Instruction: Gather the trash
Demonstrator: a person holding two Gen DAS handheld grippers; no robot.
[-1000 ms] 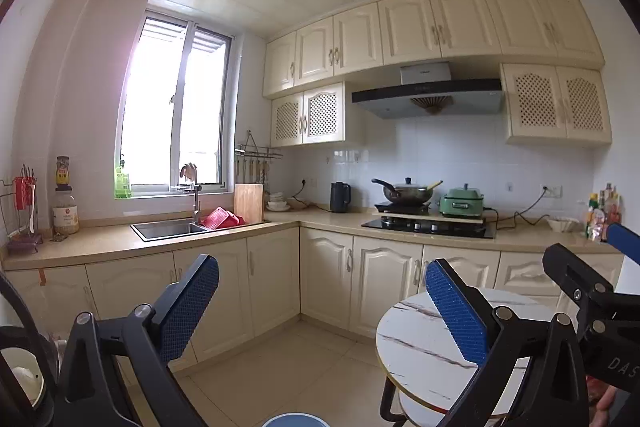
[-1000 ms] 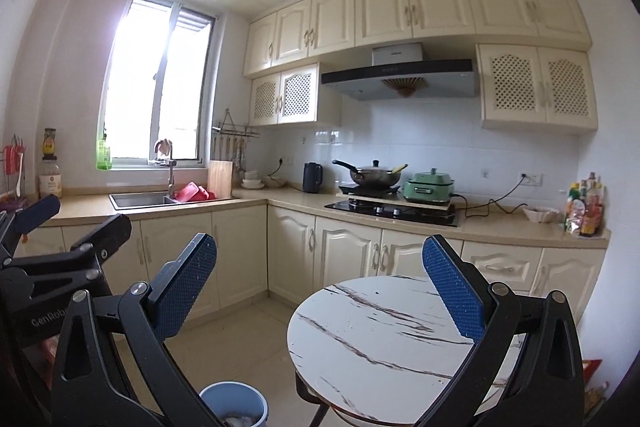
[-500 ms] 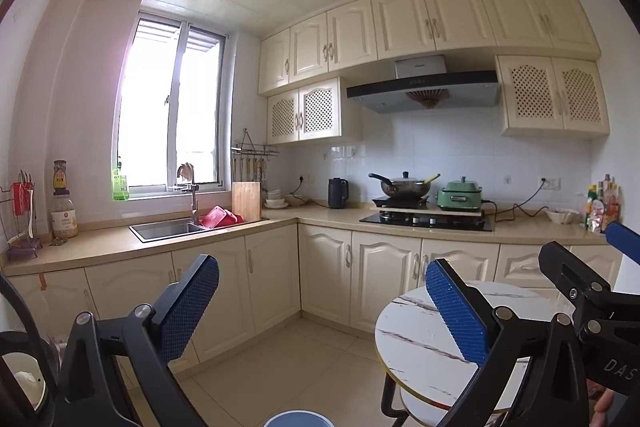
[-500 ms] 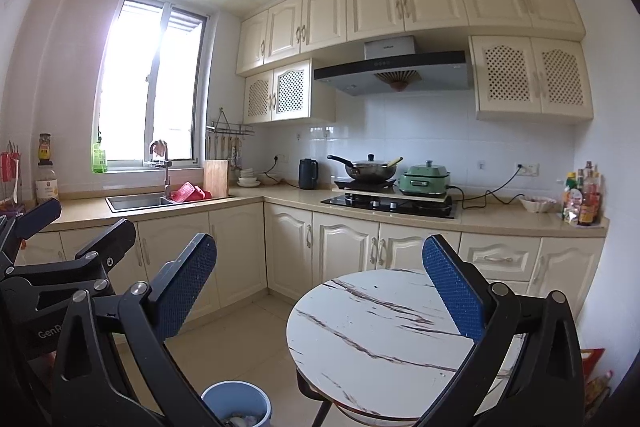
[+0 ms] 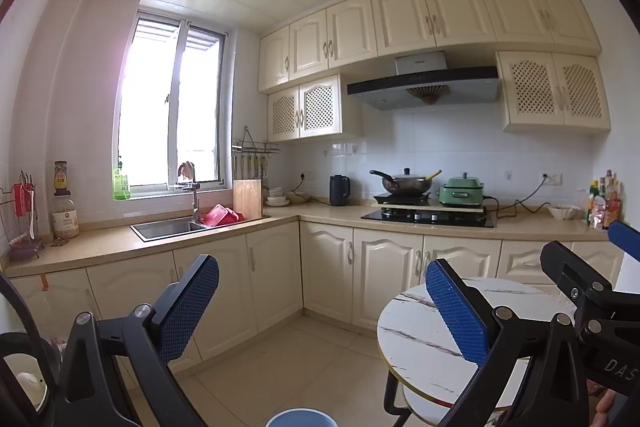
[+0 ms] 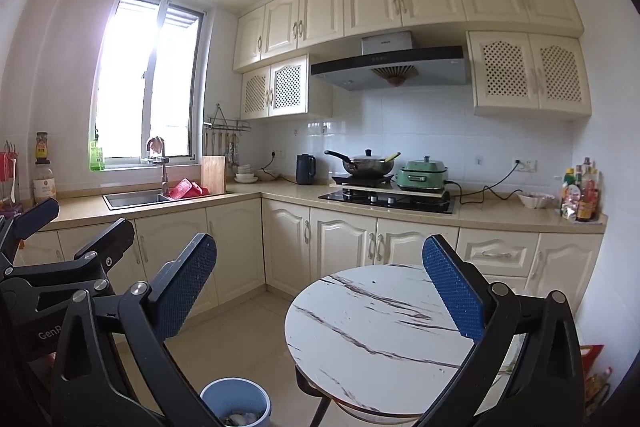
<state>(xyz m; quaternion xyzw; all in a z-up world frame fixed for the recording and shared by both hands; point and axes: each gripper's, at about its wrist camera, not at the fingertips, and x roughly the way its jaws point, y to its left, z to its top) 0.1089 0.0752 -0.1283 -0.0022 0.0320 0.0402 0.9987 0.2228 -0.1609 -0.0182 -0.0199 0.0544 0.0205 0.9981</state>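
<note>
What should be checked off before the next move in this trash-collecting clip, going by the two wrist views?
1. Left gripper open and empty: ok, nothing between its blue pads.
2. Right gripper open and empty: ok.
3. Blue bin located: ok, on the floor beside the round table, with some trash already inside.
4. Trash to pick up in sight: not ok, the marble tabletop looks bare and no litter shows on the floor.
5. Grippers apart from each other: ok, side by side, not touching.
6. Space under the table: cannot tell, hidden.

"GenR" on left claw; perhaps "DAS" on right claw
</note>
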